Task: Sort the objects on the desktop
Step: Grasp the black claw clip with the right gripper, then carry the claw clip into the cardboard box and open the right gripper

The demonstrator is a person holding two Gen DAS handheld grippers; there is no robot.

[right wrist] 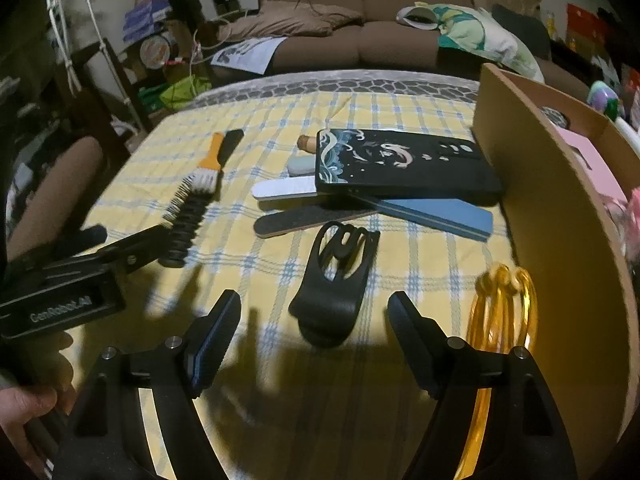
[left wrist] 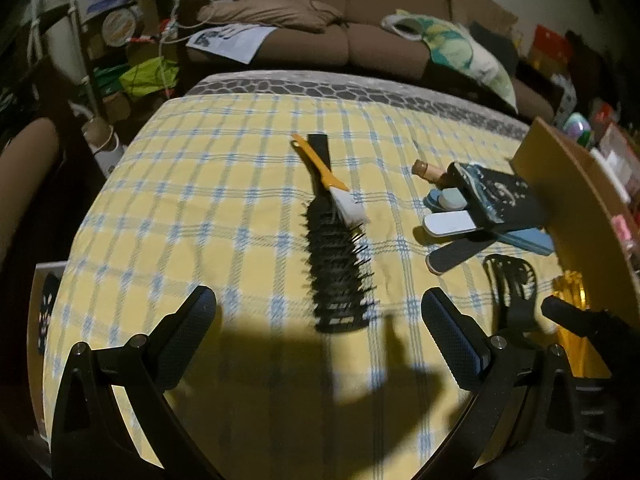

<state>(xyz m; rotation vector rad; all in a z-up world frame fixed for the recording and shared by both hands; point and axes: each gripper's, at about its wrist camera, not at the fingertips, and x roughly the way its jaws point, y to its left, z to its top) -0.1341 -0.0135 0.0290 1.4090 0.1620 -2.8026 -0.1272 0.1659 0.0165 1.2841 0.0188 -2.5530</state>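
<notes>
On the yellow checked cloth lies a black hairbrush with an orange-handled small brush across it. My left gripper hangs open just short of the hairbrush's near end. In the right wrist view a black hair claw clip lies right ahead of my right gripper, which is open with nothing between its fingers. A black painted phone case rests on several nail files and a blue buffer block. The hairbrush lies to the left.
A tall cardboard box wall stands along the right side, with a gold hair clip at its foot. A cork-topped bottle lies behind the files. The left gripper's body and a hand are at the left. A brown sofa stands beyond the table.
</notes>
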